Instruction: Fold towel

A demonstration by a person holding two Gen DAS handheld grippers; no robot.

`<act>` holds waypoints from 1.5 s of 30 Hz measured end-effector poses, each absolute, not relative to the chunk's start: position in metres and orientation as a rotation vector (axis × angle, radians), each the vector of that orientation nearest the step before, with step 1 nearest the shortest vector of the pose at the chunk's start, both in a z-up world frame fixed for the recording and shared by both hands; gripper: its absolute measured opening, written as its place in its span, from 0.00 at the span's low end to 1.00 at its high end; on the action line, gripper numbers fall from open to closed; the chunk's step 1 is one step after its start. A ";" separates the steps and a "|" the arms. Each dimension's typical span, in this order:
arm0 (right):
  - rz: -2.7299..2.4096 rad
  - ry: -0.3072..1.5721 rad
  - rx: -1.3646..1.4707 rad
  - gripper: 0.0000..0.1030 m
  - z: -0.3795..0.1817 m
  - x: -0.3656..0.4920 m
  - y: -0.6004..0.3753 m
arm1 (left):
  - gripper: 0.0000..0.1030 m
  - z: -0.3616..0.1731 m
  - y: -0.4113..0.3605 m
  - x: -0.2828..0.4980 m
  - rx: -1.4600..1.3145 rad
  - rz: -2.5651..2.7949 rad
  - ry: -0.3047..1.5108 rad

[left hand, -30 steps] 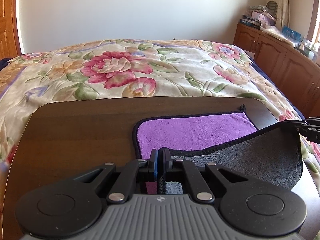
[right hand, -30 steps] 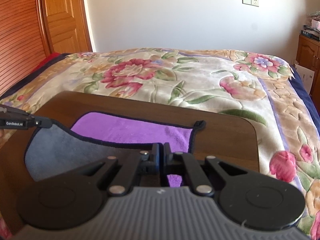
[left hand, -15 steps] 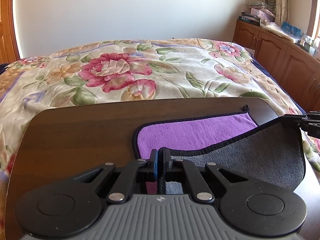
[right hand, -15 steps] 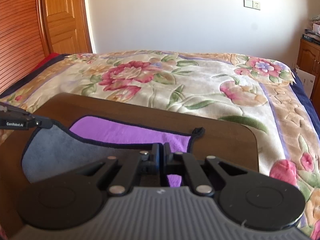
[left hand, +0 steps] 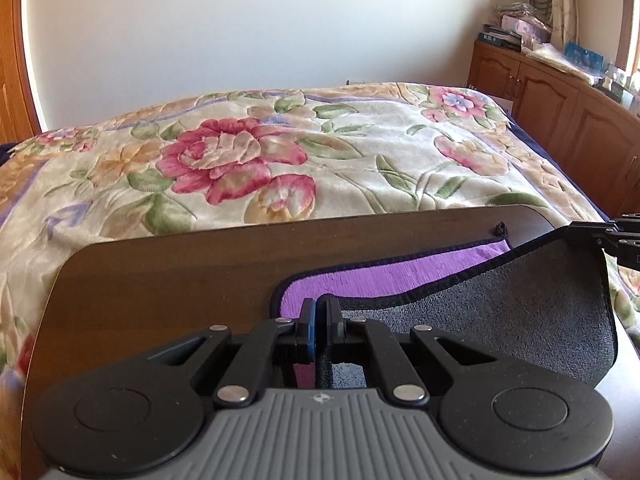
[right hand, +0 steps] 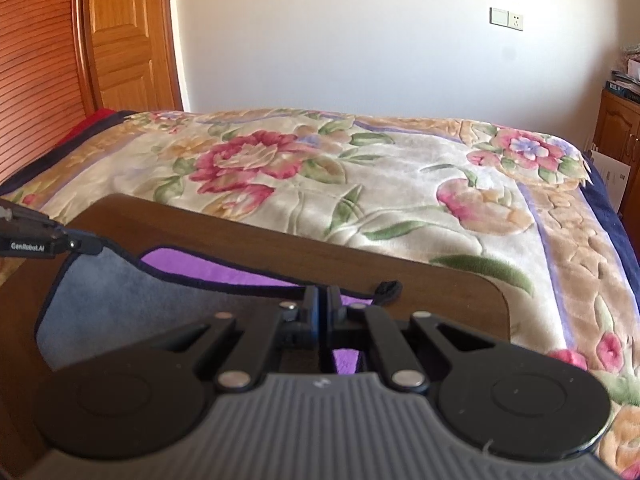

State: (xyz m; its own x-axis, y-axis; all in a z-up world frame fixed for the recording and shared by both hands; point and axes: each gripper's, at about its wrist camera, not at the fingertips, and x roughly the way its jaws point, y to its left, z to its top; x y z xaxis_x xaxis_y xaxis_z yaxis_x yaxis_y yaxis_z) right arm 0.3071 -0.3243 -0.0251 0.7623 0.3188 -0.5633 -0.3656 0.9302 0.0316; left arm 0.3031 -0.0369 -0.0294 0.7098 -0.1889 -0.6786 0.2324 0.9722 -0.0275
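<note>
A towel, purple on one face (left hand: 384, 276) and grey on the other (left hand: 520, 308), lies on a dark wooden table (left hand: 160, 292). Its near edge is lifted and carried over the purple face, grey side up. My left gripper (left hand: 318, 304) is shut on the towel's near left corner. My right gripper (right hand: 323, 294) is shut on the near right corner. The right gripper shows in the left wrist view (left hand: 576, 232), the left gripper in the right wrist view (right hand: 86, 244). A small black hanging loop (right hand: 386, 290) marks the far right corner.
A bed with a floral blanket (left hand: 280, 152) lies beyond the table's far edge. Wooden cabinets (left hand: 560, 112) with clutter on top stand at the right. A wooden door (right hand: 124, 36) stands at the left. The towel's grey flap (right hand: 120, 300) covers most of the purple.
Both grippers have moved forward toward the table's far edge with the towel's near edge. The grey flap covers more of the purple face than before.
</note>
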 end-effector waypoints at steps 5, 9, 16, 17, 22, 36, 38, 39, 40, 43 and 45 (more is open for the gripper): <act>0.366 0.599 -0.085 0.04 -0.031 0.314 -0.326 | 0.02 -0.032 -0.039 0.311 0.068 -0.228 0.745; 0.363 0.604 -0.094 0.04 -0.035 0.320 -0.327 | 0.02 -0.035 -0.040 0.317 0.066 -0.226 0.745; 0.364 0.599 -0.104 0.04 -0.036 0.330 -0.325 | 0.02 -0.038 -0.042 0.326 0.069 -0.220 0.747; 0.364 0.598 -0.106 0.04 -0.036 0.331 -0.325 | 0.02 -0.039 -0.041 0.328 0.069 -0.220 0.747; 0.366 0.590 -0.112 0.04 -0.036 0.336 -0.323 | 0.02 -0.040 -0.042 0.333 0.068 -0.219 0.749; 0.360 0.590 -0.114 0.04 -0.044 0.349 -0.326 | 0.02 -0.047 -0.043 0.351 0.073 -0.213 0.746; 0.358 0.588 -0.114 0.04 -0.046 0.351 -0.326 | 0.02 -0.047 -0.043 0.352 0.073 -0.210 0.744; 0.359 0.589 -0.114 0.04 -0.046 0.351 -0.326 | 0.02 -0.047 -0.042 0.354 0.070 -0.210 0.743; 0.358 0.588 -0.115 0.04 -0.046 0.352 -0.326 | 0.02 -0.048 -0.042 0.355 0.070 -0.210 0.742; 0.357 0.589 -0.114 0.04 -0.048 0.355 -0.326 | 0.02 -0.049 -0.043 0.357 0.073 -0.209 0.742; 0.357 0.591 -0.113 0.04 -0.049 0.357 -0.327 | 0.02 -0.049 -0.043 0.358 0.074 -0.207 0.742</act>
State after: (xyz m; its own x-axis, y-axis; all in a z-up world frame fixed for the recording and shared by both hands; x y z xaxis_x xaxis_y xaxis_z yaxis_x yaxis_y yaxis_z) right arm 0.3566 -0.3268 -0.0485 0.7711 0.2963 -0.5635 -0.3607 0.9327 -0.0031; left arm 0.3584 -0.0431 -0.0494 0.7179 -0.1606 -0.6774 0.2132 0.9770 -0.0057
